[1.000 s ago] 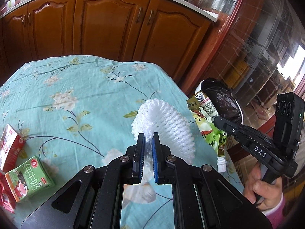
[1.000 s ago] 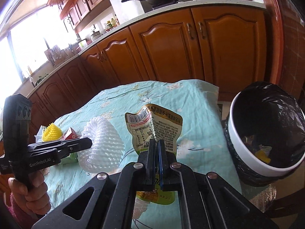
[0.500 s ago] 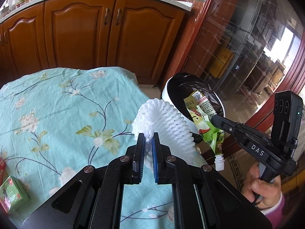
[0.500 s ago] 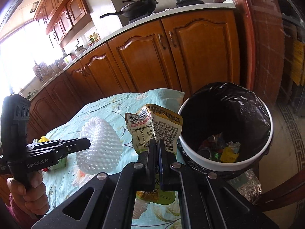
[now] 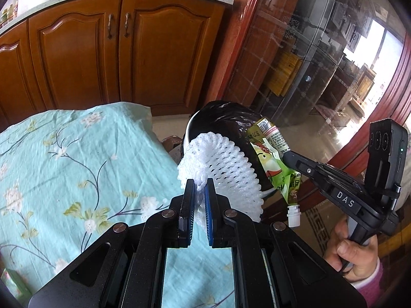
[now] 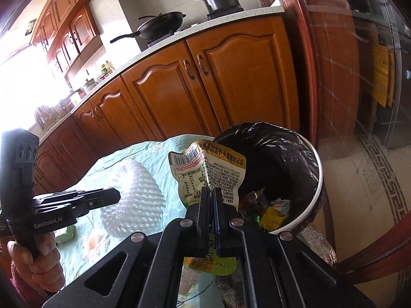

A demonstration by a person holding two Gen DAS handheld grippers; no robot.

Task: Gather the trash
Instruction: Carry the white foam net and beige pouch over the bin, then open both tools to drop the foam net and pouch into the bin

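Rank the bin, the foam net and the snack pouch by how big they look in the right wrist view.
1. bin, clearly the largest.
2 and 3. foam net and snack pouch look about alike; the pouch sits nearer the camera and the right gripper hides its lower part, so no ranking between them.

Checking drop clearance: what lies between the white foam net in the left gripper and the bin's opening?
In the right wrist view, the green snack pouch, clamped in the right gripper, hangs between the foam net and the bin.
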